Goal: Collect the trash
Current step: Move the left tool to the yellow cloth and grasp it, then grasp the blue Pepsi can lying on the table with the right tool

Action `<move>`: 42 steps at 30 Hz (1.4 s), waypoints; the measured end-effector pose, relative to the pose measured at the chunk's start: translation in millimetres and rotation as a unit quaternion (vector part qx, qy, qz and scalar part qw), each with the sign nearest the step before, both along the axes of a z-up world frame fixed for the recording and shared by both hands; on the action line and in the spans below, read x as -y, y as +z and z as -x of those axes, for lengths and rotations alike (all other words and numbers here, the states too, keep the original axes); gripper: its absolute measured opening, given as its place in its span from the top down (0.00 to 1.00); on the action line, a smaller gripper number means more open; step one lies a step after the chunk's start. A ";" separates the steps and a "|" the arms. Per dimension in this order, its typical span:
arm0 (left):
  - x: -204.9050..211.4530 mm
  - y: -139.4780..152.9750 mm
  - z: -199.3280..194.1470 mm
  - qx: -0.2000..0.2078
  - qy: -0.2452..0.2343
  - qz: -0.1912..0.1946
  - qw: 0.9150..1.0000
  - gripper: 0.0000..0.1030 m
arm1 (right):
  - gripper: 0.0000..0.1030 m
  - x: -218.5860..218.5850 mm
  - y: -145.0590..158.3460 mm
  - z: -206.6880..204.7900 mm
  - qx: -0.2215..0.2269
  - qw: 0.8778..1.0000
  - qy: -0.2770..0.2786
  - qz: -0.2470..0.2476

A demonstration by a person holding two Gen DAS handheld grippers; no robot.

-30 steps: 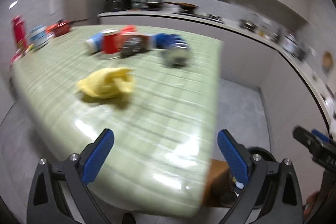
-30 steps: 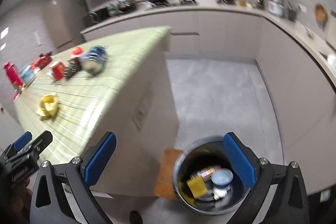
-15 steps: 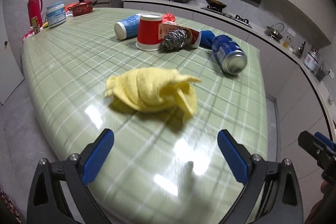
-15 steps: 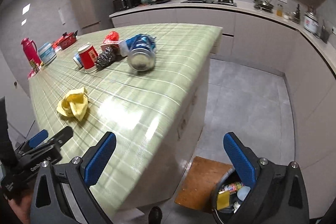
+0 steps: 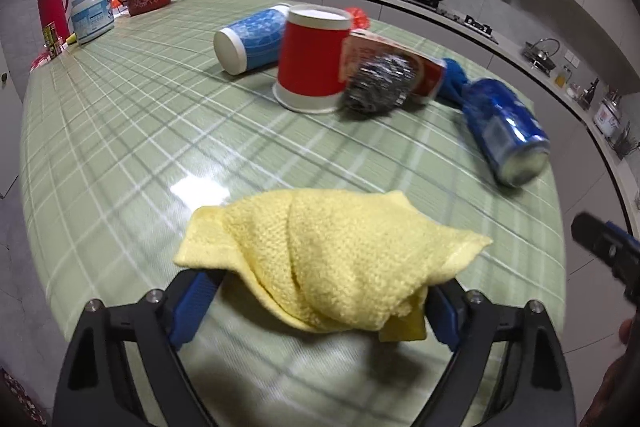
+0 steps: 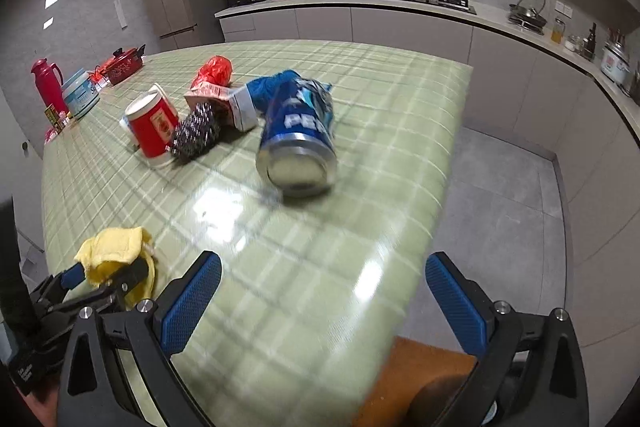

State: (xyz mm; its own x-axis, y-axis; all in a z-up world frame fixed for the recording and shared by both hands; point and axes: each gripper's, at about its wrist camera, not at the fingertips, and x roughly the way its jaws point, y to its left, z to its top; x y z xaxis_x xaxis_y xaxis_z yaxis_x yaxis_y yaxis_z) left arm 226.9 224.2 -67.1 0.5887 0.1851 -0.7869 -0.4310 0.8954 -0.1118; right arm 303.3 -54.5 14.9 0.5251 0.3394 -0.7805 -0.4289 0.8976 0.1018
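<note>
1. The table (image 5: 120,131) wears a glossy green cloth crossed by pale check lines; ceiling lights glare off it in bright patches.
2. A crumpled yellow cloth (image 5: 336,255) lies near the table's front edge, sitting between the blue pads of the left gripper (image 5: 316,307). The jaws have just been closing in around it; whether the pads already press on it I cannot tell, since the cloth hides their tips.
3. The right gripper (image 6: 320,299) hangs over the table's near corner with its jaws spread wide and nothing between them.
4. Further back is a cluster of litter: a red paper cup (image 5: 310,63) standing upside down, a steel scourer (image 5: 378,83) touching it, a red-and-white carton (image 5: 424,71) lying behind the scourer, and a blue-and-white cup (image 5: 250,41) on its side.
5. A dented blue can (image 6: 298,135) lies on its side to the right of that cluster, its base facing the right camera, with a blue bundle (image 6: 268,89) and a red plastic bag (image 6: 214,71) behind it.
6. At the table's far left end stand a red flask (image 5: 52,7), a pale blue tub (image 5: 92,15) and a red pot (image 5: 150,1).
7. A grey counter (image 6: 400,7) runs along the back and right walls, carrying a hob with a pan, a lidded pot, a kettle and jars, under a dark hood.
8. The floor (image 6: 500,195) is grey tile; a brown mat (image 6: 420,375) lies by the table corner.
</note>
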 end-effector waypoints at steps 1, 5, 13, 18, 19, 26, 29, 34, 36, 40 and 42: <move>-5.9 -0.5 -4.1 -0.002 0.000 0.000 1.000 0.13 | 0.00 -5.8 -1.0 -6.7 0.000 1.000 0.001 0.001; -21.9 -1.1 -18.9 -0.005 -0.005 -0.006 1.000 0.15 | 0.00 -30.3 -5.8 -35.8 -0.002 1.000 0.005 0.007; -41.7 1.2 -42.5 -0.004 -0.025 -0.005 1.000 0.29 | 0.00 -70.0 -20.0 -88.6 -0.012 1.000 0.004 0.017; -44.9 2.4 -46.6 0.000 -0.038 -0.007 0.999 0.48 | 0.40 -78.8 -30.9 -101.7 -0.037 0.999 0.004 0.014; -45.3 2.7 -46.5 0.002 -0.039 -0.005 0.999 0.54 | 0.40 -78.5 -31.0 -101.4 -0.037 0.999 0.002 0.011; -43.7 9.2 -37.8 0.020 -0.048 0.004 0.999 0.62 | 0.40 -75.0 -25.6 -88.0 -0.032 0.999 0.007 -0.001; -41.7 15.4 -33.2 0.025 -0.051 0.003 0.998 0.62 | 0.40 -68.7 -19.6 -76.0 -0.028 1.000 0.006 -0.007; -33.8 25.7 -26.1 0.035 -0.055 0.002 0.998 0.62 | 0.40 -54.4 -8.0 -55.2 -0.022 1.000 0.008 -0.012; -25.5 28.3 -22.6 0.038 -0.058 0.001 0.998 0.62 | 0.40 -47.3 -3.2 -47.2 -0.019 1.000 0.007 -0.014; -10.2 32.7 -14.7 0.042 -0.069 0.001 0.997 0.62 | 0.40 -27.3 6.8 -28.1 -0.012 1.000 0.002 -0.016; 0.2 35.4 -10.7 0.044 -0.077 0.000 0.996 0.62 | 0.40 -16.7 10.4 -18.9 -0.010 1.000 -0.002 -0.018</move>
